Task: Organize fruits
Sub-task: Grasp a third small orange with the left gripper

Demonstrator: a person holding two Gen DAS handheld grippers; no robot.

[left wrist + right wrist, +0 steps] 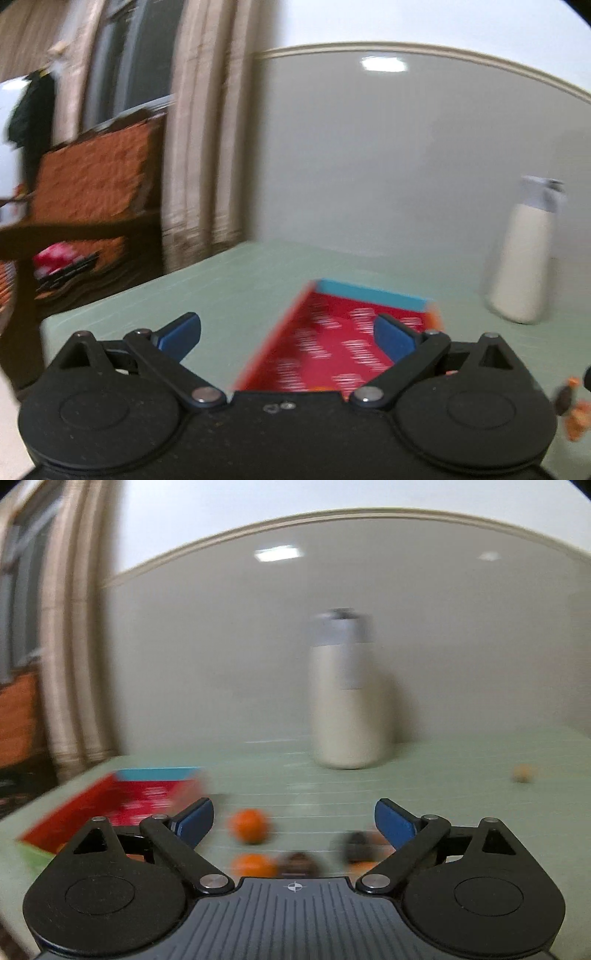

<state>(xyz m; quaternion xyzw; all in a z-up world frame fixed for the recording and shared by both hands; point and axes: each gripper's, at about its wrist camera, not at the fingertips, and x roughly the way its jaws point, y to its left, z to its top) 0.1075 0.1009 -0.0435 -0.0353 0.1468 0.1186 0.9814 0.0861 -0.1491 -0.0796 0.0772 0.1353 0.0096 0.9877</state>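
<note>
Matt cream bottle (347, 701); glossy grey wall (443, 627).

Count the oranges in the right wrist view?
2 clear: one orange ahead between the open fingers, a nearer orange at the gripper body's edge. Blurred orange patches by the right finger may be more; the body may hide others.

light: soft, even, ceiling lamp glare on wall (384, 64) | blur: heavy motion smear on tray (332, 343), bottle (345, 698), oranges (251, 825) | sharp: only the near black gripper bodies | edges: fisheye bend, dark corners | shadows: faint
</note>
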